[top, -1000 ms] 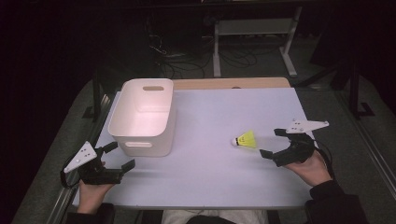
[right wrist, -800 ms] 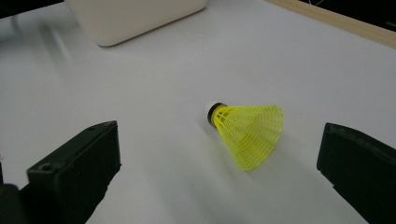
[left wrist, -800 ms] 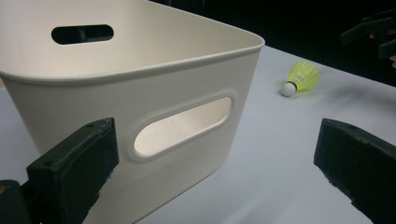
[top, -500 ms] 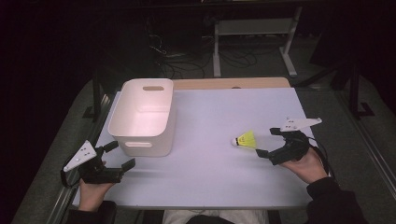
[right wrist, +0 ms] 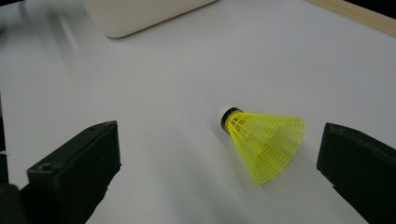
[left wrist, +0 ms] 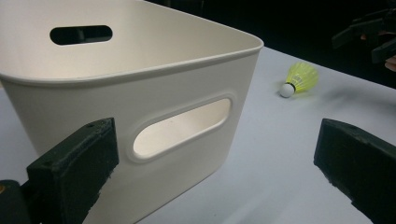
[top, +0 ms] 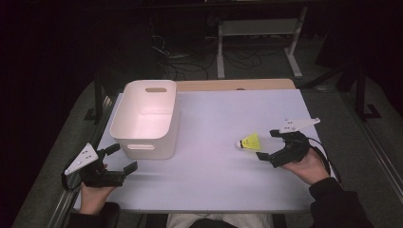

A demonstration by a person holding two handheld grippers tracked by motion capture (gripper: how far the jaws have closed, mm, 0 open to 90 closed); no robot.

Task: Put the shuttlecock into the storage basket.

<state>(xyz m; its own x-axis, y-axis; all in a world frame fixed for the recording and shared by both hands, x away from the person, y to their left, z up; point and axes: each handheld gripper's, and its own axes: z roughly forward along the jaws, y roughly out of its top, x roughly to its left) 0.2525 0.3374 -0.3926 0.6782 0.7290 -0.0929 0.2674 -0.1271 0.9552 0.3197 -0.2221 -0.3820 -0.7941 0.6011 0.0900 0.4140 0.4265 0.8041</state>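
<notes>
The shuttlecock (top: pixel 250 141) lay on its side on the bench (top: pixel 223 118), just ahead of the released right gripper (top: pixel 272 145) and well apart from the bin (top: pixel 145 118). The left gripper (top: pixel 121 158) hung released beside that bin.

A yellow shuttlecock (right wrist: pixel 264 140) lies on its side on the white table (right wrist: pixel 154 79), white cork pointing far-left, between the right gripper (right wrist: pixel 217 172)'s wide-apart black jaws, nearer the right one. A cream bin (right wrist: pixel 140 14) sits far left.
</notes>
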